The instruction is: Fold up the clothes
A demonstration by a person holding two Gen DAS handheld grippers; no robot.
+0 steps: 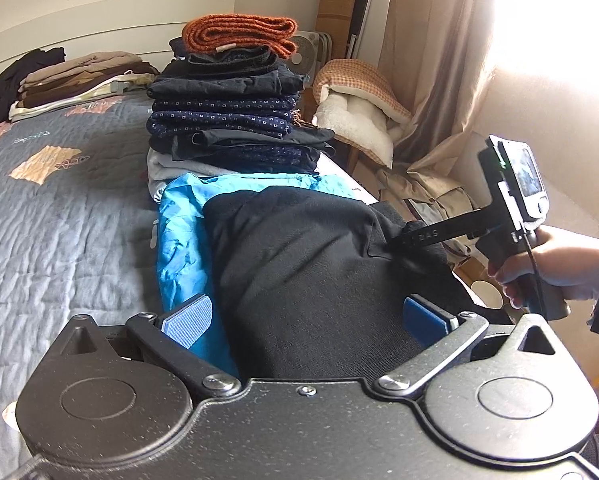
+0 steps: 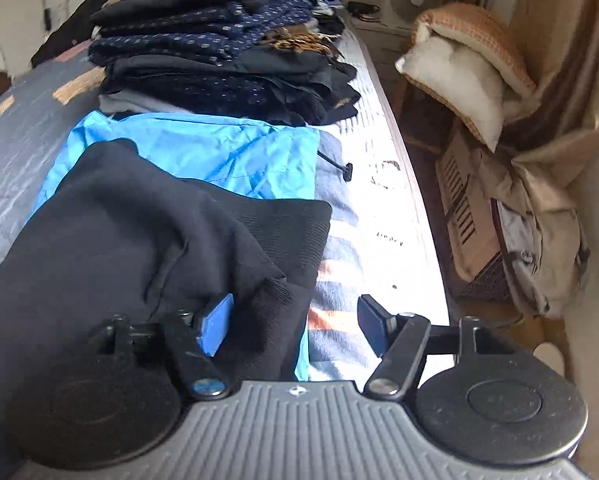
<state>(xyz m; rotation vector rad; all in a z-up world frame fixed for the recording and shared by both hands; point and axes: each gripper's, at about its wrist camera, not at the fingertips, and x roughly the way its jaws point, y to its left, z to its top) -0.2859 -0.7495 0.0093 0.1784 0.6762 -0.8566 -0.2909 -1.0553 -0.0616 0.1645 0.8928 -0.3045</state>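
While both claws gape over the black garment (image 1: 311, 264), only the left view shows a hand (image 1: 555, 268).

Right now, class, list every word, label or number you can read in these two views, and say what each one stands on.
"DAS": white letters on the black finger of the right claw, left wrist view; any letters before them are hidden by the black knit garment.
Small white tag on the orange knit scarf: too small to read.
Dark marks on the white bed sheet: blurred, unreadable.
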